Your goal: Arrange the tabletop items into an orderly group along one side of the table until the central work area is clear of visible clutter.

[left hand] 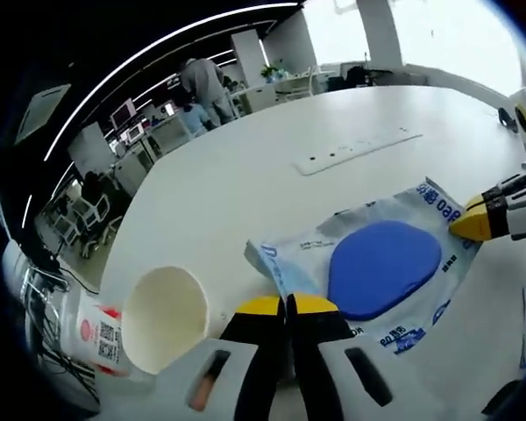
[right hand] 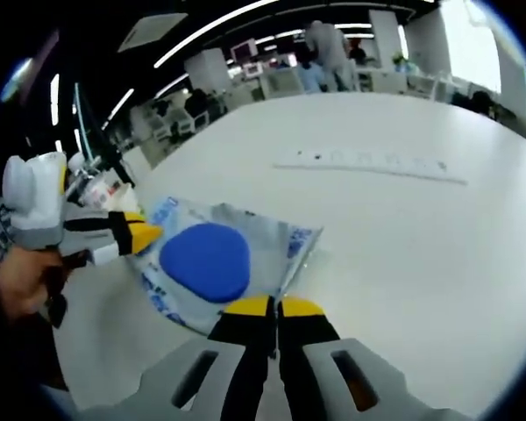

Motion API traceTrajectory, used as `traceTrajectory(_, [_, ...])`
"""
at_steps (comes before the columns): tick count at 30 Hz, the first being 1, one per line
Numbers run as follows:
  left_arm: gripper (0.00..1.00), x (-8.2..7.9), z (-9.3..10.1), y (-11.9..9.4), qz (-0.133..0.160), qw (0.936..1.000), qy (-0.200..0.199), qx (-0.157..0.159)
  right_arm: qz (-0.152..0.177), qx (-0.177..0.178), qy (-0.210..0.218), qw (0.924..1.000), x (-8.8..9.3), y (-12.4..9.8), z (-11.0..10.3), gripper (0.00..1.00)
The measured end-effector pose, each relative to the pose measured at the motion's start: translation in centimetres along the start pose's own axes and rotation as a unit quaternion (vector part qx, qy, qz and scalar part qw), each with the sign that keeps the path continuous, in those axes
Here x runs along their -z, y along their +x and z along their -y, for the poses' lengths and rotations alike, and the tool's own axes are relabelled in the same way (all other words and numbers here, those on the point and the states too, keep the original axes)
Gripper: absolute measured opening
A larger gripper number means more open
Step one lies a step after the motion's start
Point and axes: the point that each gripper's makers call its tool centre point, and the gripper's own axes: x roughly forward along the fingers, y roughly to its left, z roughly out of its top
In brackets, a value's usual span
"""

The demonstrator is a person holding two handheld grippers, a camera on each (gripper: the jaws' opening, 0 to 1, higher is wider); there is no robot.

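Nearest in the left gripper view, the left gripper (left hand: 287, 307) is seen with its yellow-tipped fingers (left hand: 263, 306) pressed together at the near edge of a flat packet (left hand: 368, 263), a silvery pouch with blue print and a large blue oval on its face. Whether the edge is pinched between the tips or merely touched cannot be told. Just beside the gripper, toward the surface edge, a paper cup (left hand: 162, 317) lies on its side with its mouth toward the camera, and a small bottle with a red-and-white label (left hand: 101, 338) lies against it.

The packet lies flat on the white surface (left hand: 245, 175), close to its near edge. Its long axis runs from one gripper to the other, so each gripper meets an opposite short end. In the right gripper view, the right gripper (right hand: 274, 307) is likewise closed, its tips at the packet (right hand: 215, 263) corner, and the same doubt about a true pinch applies. The left gripper (right hand: 145, 235) is seen across the packet, carried low and nearly level by a hand (right hand: 22, 281).

Both grippers are judged equally near; a shared drag toward the cup and bottle seems likely.

Farther off, a long white power strip (left hand: 359, 149) lies across the middle of the surface. Beyond, an office with desks and people is visible.
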Motion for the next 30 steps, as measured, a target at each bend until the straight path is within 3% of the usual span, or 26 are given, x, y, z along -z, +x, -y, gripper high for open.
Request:
traceTrajectory(4, [0.03,-0.2,0.0,-0.1,-0.006,0.9999,0.005,-0.007,0.005,0.002,0.011,0.9999,-0.2,0.0,0.1,0.00])
traceTrajectory(13, [0.07,-2.0,-0.4,-1.1,0.014,0.9983,0.049,-0.026,0.019,0.019,0.036,0.9990,-0.2,-0.1,0.5,0.00])
traceTrajectory(19, [0.08,-2.0,-0.2,-1.5,0.014,0.9978,0.059,-0.027,0.021,0.023,0.040,0.9987,-0.1,0.0,0.6,0.00])
traceTrajectory(27, [0.16,-1.6,0.7,-2.1,0.016,0.9975,0.068,-0.011,0.025,0.029,0.028,0.9989,-0.4,-0.1,1.2,0.17])
traceTrajectory(30, [0.16,-1.7,0.9,-2.4,0.024,0.9978,0.062,-0.004,0.028,0.026,0.024,0.9990,-0.6,-0.1,1.1,0.18])
